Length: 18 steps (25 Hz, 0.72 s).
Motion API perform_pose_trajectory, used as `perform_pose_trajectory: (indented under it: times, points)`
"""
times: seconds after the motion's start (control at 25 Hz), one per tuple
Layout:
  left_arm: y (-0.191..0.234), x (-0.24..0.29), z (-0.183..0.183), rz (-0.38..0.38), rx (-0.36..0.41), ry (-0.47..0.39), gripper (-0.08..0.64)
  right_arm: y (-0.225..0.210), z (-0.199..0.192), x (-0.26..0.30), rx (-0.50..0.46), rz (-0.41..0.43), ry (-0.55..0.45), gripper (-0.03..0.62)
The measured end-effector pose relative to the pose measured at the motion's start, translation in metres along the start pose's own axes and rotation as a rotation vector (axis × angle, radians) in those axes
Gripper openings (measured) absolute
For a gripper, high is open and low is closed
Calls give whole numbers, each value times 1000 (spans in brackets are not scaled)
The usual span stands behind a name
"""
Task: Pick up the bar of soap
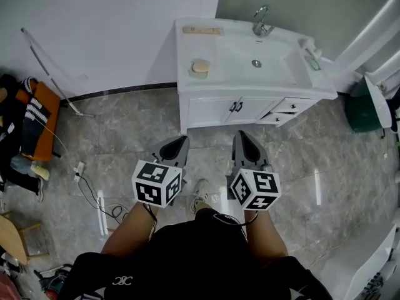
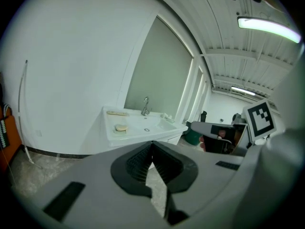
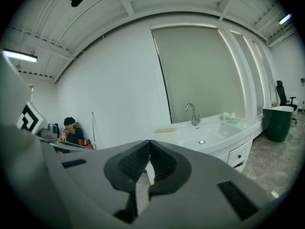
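Note:
A pale beige bar of soap (image 1: 200, 67) lies on a small dish on the left side of the white vanity sink (image 1: 219, 89), against the far wall. The left gripper view shows the soap (image 2: 121, 127) far ahead on the counter. Both grippers hang over the floor, well short of the vanity. My left gripper (image 1: 182, 144) is shut and empty, its jaws meeting at the tip (image 2: 152, 142). My right gripper (image 1: 242, 136) is also shut with nothing between its jaws (image 3: 150, 141). In the right gripper view the soap is hidden.
A chrome faucet (image 1: 260, 21) and a flat wooden piece (image 1: 202, 30) sit at the sink's back. A green bin (image 1: 359, 111) stands right of the vanity. Cables (image 1: 94, 199) and clothes (image 1: 31, 124) lie on the floor at left. A person (image 3: 74, 133) sits by the wall.

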<state>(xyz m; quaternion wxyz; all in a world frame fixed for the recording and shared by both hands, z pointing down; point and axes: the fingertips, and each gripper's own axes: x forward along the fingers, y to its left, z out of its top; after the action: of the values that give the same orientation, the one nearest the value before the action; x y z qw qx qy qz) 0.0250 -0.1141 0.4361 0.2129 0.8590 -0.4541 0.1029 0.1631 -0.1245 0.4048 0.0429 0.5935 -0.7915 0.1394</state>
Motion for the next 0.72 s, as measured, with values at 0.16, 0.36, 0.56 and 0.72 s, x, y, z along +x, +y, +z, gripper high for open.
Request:
perform_pose_trajectory:
  times: [0.16,0.36,0.56,0.72]
  points:
    - [2,30,3,6,-11,28,8,-23,-1,22,12,4,28,8]
    - [3,63,8,26,-18,57,8,-49,-2,49,29,24,58,8]
    - [6,89,18,53,-12,71,8,-65,2,73,41,65,78,8]
    - [9,104,28,76,-12,74,8,-71,7,93,39,107,92,8]
